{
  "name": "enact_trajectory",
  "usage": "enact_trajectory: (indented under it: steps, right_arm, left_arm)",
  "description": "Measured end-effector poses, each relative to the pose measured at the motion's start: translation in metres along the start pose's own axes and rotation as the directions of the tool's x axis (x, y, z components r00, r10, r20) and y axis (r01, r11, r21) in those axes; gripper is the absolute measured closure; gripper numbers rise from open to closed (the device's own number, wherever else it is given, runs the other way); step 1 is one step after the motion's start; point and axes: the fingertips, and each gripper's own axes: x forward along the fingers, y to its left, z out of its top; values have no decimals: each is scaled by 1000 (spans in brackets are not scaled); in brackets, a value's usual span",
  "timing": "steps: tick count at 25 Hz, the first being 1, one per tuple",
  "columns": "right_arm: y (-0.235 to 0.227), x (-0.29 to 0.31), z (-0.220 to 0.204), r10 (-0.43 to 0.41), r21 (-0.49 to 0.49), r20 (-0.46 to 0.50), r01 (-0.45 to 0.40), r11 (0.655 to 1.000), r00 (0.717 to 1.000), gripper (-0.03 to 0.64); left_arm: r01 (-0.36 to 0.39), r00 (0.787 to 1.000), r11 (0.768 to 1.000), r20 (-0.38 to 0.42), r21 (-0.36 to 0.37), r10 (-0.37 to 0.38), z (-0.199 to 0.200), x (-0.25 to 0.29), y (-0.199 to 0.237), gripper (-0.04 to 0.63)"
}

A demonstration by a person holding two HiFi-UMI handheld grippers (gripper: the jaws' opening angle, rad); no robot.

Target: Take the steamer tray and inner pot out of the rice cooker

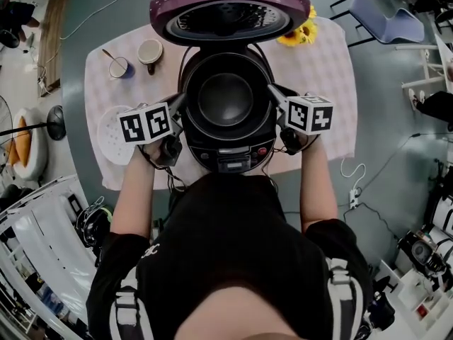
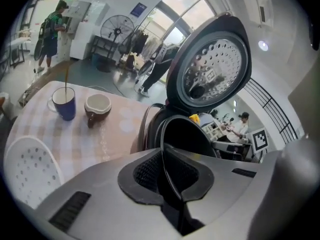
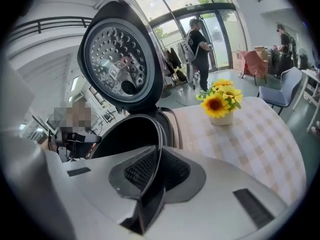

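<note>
The rice cooker [image 1: 233, 154] stands on the table with its lid [image 1: 228, 13] swung up. The dark inner pot [image 1: 225, 99] sits inside it. My left gripper [image 1: 178, 108] is shut on the pot's left rim, and my right gripper [image 1: 276, 94] is shut on the right rim. In the left gripper view the thin rim [image 2: 167, 134] runs between the ribbed pads [image 2: 150, 171] of the gripper [image 2: 167, 176]. The right gripper view shows the rim [image 3: 159, 134] pinched the same way by that gripper [image 3: 155, 171]. The white perforated steamer tray [image 1: 113, 134] lies flat on the table left of the cooker, and it shows in the left gripper view [image 2: 30, 169] too.
A blue mug [image 1: 120, 68] with a spoon and a brown cup [image 1: 149, 52] stand at the table's back left. A small pot of sunflowers [image 1: 301, 32] stands at the back right. The checked tablecloth [image 1: 325, 83] covers the table. A chair [image 1: 386, 16] stands beyond it.
</note>
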Motion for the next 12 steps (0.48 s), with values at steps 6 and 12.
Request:
enact_trajectory:
  steps: [6,12]
  right_arm:
    - [-3,1,-5,-59,1,-21,59,998,998,584]
    - [-2,-5,-1,-52,92,20,50,995,998,592]
  left_arm:
    - [-26,999,999,-19,26,27,0,3,2,572]
    - [62,998,976,24,-210,-58,-6,-4,0,584]
